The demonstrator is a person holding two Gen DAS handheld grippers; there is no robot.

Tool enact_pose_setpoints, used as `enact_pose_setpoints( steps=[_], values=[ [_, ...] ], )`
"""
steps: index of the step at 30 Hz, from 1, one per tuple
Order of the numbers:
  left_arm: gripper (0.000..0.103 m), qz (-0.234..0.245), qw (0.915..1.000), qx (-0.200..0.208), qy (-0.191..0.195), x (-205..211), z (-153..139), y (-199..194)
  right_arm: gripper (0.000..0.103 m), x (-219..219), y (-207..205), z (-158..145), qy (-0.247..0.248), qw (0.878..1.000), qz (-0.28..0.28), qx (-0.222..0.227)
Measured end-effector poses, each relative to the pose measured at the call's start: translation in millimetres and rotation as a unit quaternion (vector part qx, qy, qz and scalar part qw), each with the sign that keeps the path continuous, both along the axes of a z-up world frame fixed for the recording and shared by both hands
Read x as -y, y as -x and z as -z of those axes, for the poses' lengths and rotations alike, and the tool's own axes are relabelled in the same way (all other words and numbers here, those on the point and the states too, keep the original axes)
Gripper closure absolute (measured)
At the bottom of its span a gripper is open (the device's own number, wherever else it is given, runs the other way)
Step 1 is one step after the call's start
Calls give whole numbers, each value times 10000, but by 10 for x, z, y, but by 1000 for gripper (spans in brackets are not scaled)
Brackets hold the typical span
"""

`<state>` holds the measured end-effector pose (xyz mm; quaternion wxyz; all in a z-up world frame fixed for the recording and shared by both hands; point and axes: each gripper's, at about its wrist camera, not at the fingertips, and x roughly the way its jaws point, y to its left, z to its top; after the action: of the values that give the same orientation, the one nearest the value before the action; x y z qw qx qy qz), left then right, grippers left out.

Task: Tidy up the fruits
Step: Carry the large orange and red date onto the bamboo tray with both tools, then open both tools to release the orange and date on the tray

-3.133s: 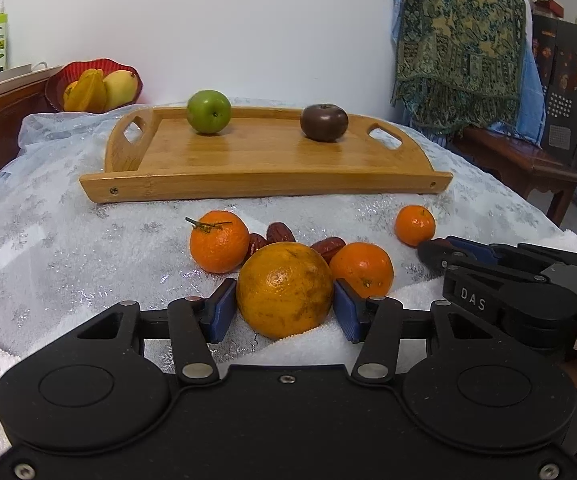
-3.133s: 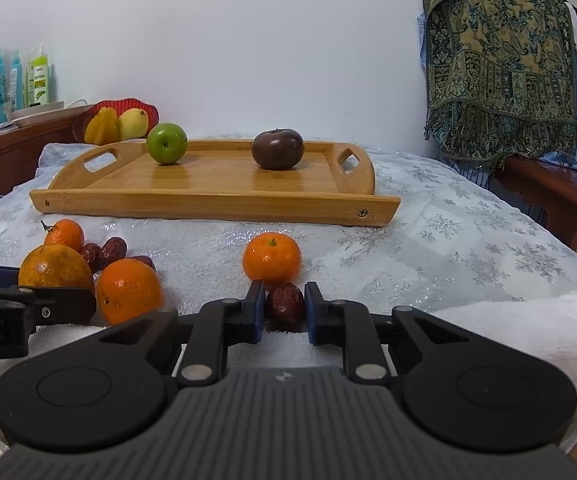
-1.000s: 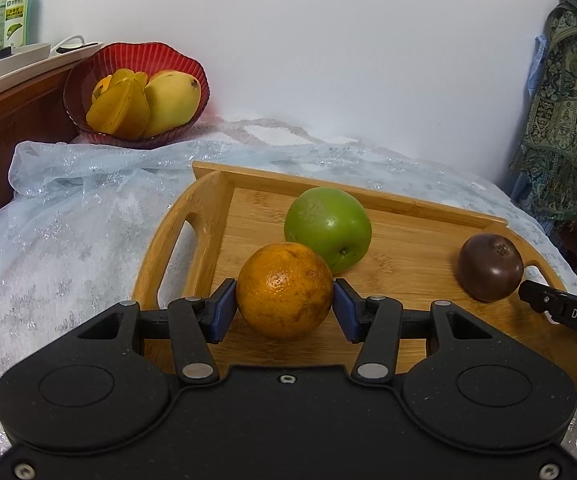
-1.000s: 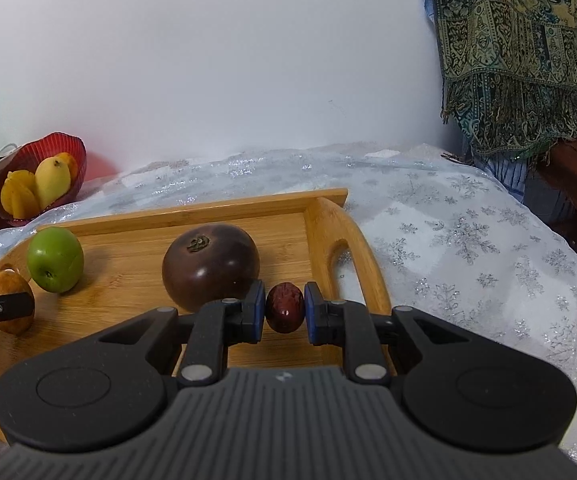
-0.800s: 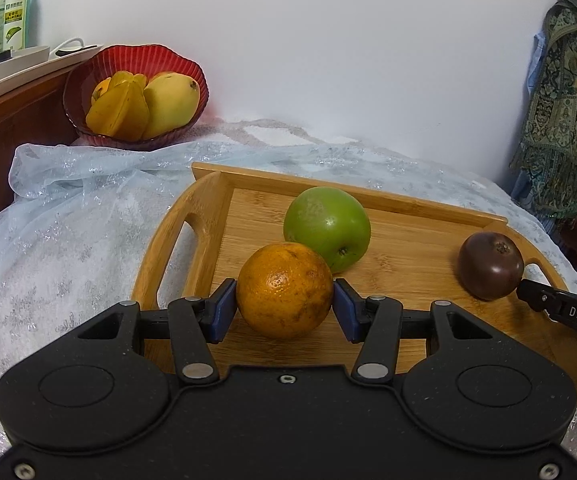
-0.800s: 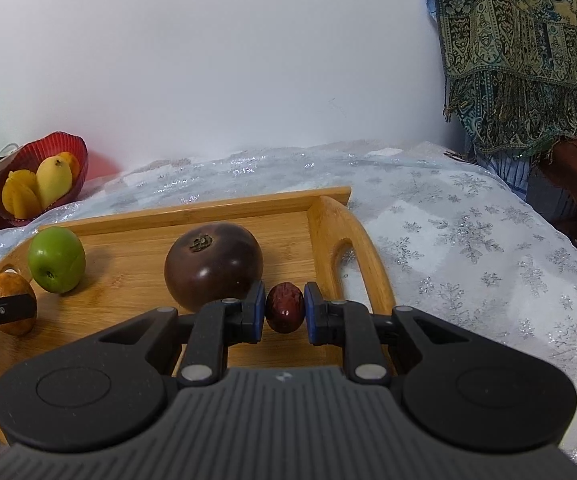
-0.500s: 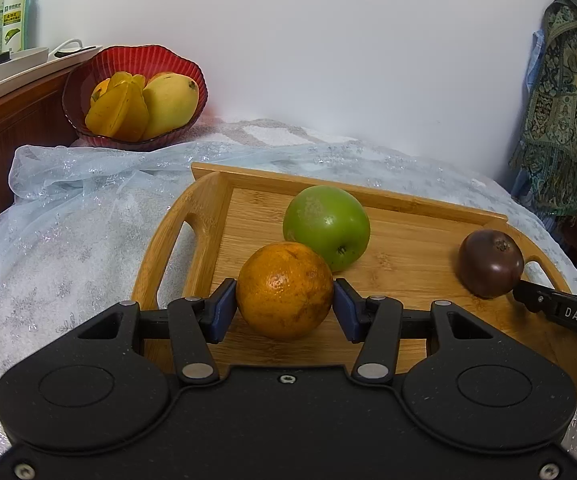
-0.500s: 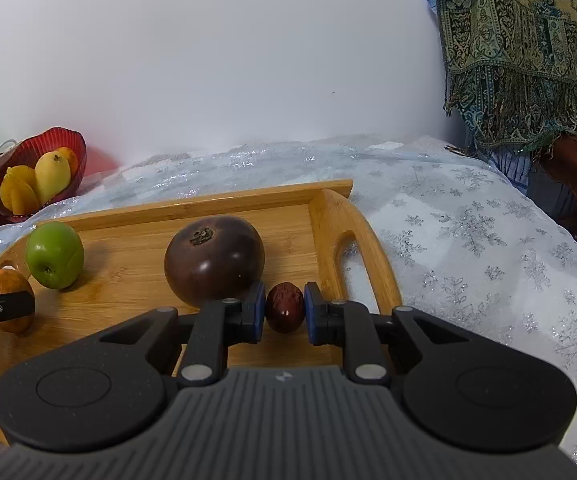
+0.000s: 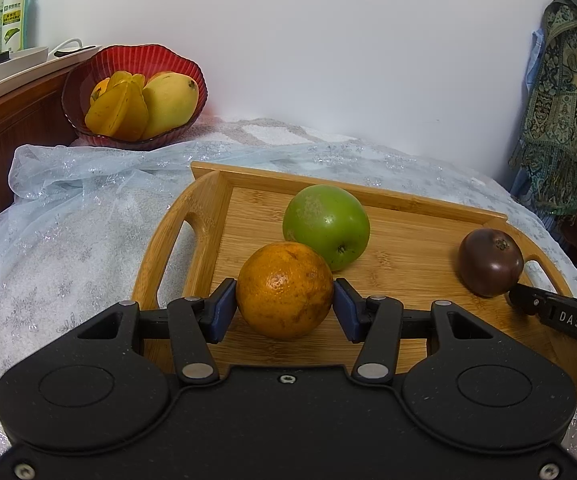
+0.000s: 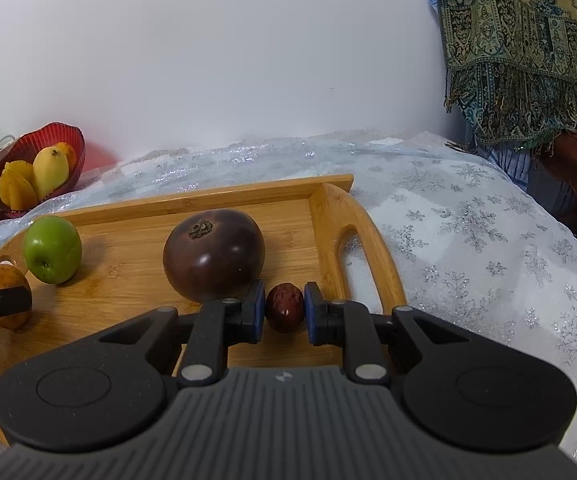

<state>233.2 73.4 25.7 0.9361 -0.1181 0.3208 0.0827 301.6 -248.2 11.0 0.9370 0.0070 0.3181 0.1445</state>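
Left wrist view
Left gripper [image 9: 284, 305]: blue pads clamped on the orange [image 9: 284, 290] at its widest girth, one pad on each flank.
Orange, place: over the left end of the wooden tray [image 9: 404, 258], low above the boards — whether it touches them I cannot tell.
Neighbours: green apple [image 9: 325, 230] just behind the orange, close to touching it; dark round fruit [image 9: 490, 262] near the tray's right handle.
Orange, handling: firm, fairly heavy, with a dimpled rind that should grip well; being round, it will likely roll once let go, so the middle hold is the right one.

Right wrist view
Right gripper [image 10: 285, 307]: fingers drawn close together, pinching the small red-brown date [image 10: 284, 307] by its sides.
Date, place: at the tray's right end, just beside the dark fruit and inside the handle slot.
Date, handling: light, smooth and glossy — probably slippery, and soft enough to bruise under a hard squeeze.
Far off: red bowl [image 10: 70, 140] holding yellow fruit, well apart from the tray on the snowflake cloth [image 10: 468, 232].
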Motion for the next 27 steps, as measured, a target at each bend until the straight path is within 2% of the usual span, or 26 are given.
enact_pose_setpoints(
  steps=[13,21,24,27],
  values=[
    [53,38,9999,2,-99,22,-2,8,75,-12,4,4,33,10000,-24,18],
    [42,10,9999,-13,-158,28,3,20,66,-22,4,3,40,10000,-38,14],
    [39,-4,9999,-18,-155,23,7,16,57,-30,12,-1,65,10000,-50,37],
    [35,-10,9999,2,-169,26,3,23,55,-30,18,-5,78,9999,-44,46]
  ],
)
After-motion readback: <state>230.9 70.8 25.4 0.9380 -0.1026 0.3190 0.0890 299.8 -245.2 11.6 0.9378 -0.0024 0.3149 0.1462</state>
